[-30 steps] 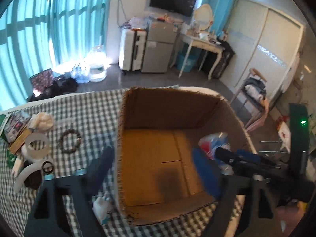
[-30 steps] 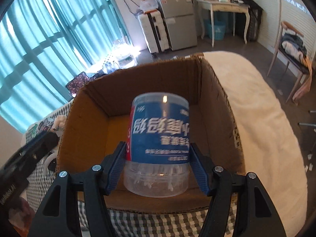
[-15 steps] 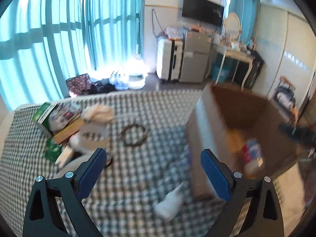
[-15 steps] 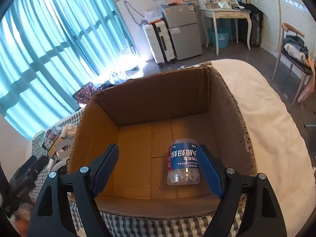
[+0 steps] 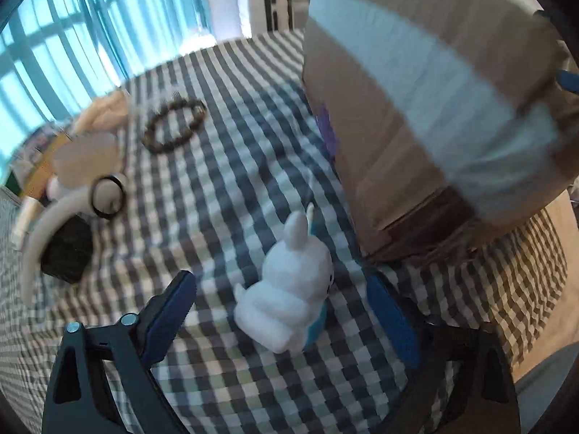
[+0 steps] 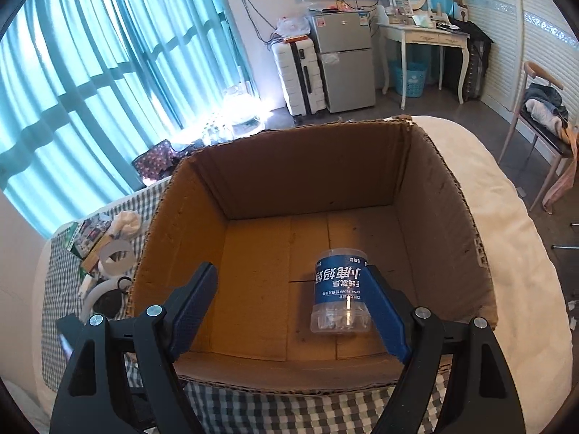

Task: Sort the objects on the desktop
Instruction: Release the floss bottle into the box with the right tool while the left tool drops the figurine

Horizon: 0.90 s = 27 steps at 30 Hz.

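A cardboard box [image 6: 448, 195] stands open on the checked tablecloth. A clear jar with a blue label [image 6: 340, 294] lies upside down on the box floor. My right gripper [image 6: 291, 307] is open and empty above the box's near edge. In the left wrist view the box's outer wall [image 5: 416, 115] fills the right. A small white plush toy [image 5: 293, 282] lies on the cloth next to the box. My left gripper [image 5: 282, 311] is open, low over the cloth, with the toy between its fingers and apart from them.
A bead bracelet [image 5: 173, 124], a tape roll [image 5: 87, 157], a black ring [image 5: 106, 197], a white curved band [image 5: 39, 231] and a black block [image 5: 67, 249] lie on the cloth to the left. Booklets and a crumpled tissue [image 6: 126, 222] lie further back.
My right gripper opened, let the jar go into the box and drew back. My left gripper swung left off the box and dropped down around the white plush toy.
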Motion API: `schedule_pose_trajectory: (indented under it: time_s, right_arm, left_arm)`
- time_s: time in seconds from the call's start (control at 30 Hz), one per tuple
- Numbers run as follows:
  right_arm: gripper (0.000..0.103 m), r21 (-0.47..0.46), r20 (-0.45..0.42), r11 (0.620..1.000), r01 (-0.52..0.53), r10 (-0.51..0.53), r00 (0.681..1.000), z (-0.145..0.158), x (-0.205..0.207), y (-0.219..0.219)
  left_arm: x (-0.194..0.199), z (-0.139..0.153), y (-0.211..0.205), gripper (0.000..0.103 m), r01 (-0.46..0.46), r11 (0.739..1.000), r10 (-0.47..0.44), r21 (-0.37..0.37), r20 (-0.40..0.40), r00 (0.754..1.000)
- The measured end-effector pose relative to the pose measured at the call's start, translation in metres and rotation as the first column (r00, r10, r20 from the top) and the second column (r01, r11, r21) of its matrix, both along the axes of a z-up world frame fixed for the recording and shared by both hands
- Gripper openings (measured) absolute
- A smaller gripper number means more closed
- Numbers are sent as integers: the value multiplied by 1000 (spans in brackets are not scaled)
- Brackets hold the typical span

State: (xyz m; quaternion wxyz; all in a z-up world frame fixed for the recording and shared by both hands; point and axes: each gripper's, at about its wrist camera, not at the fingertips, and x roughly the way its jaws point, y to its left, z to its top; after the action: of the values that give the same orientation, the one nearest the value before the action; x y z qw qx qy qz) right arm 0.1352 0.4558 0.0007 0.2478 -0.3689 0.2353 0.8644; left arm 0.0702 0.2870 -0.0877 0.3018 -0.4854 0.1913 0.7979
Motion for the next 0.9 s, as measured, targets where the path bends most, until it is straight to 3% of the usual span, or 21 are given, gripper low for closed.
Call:
schedule_pose_trajectory:
  time_s: [0.03,0.13,0.23,0.33,0.4,0.5,0.57,0.77,0.8,0.87,0.9]
  right_arm:
    - [81,-2,1,1000,6,-6,1000,0,1,1]
    - [81,-7,2,1000,14,-14,1000,0,1,3]
    - [81,6,3,1000,11,-11,1000,1,1,2]
    - [81,28,3,1000,14,-14,1000,4,3,2]
    - [81,34,0,999,16,-16,1000,5,5,3]
    - [81,42,-6,999,29,-29,1000,8,9,7]
    - [81,44,-15,998,46,-46,999,11,12,12]
    - [81,58,-34,995,86,-85,996,23,24,22]
    - [81,78,-30,993,93,-91,995,26,27,22]
    - [81,117,-13,988,105,-104,995,32,31,24]
    - [81,138,-7,985,106,-107,994,36,32,24]
  left_arm:
    - [-2,-4,-1,59,0,1000,0,10,29,1000]
    - [-7,-7,-11,58,-35,999,33,40,64,997]
    - [-4,9,-23,58,-92,994,92,62,2,996]
    - [-6,49,-45,58,-171,972,179,159,-40,983]
    - [-4,91,-52,58,-175,956,202,234,-94,975]
    - [8,150,-39,59,-84,946,144,314,-173,974]
    - [17,171,-18,59,-10,947,77,322,-196,978]
    - [26,172,57,59,155,903,-120,400,-112,986]
    - [26,166,68,61,170,902,-142,396,-99,985]
    - [22,159,81,78,164,917,-139,364,-95,986]
    - [22,157,85,95,140,929,-113,342,-99,989]
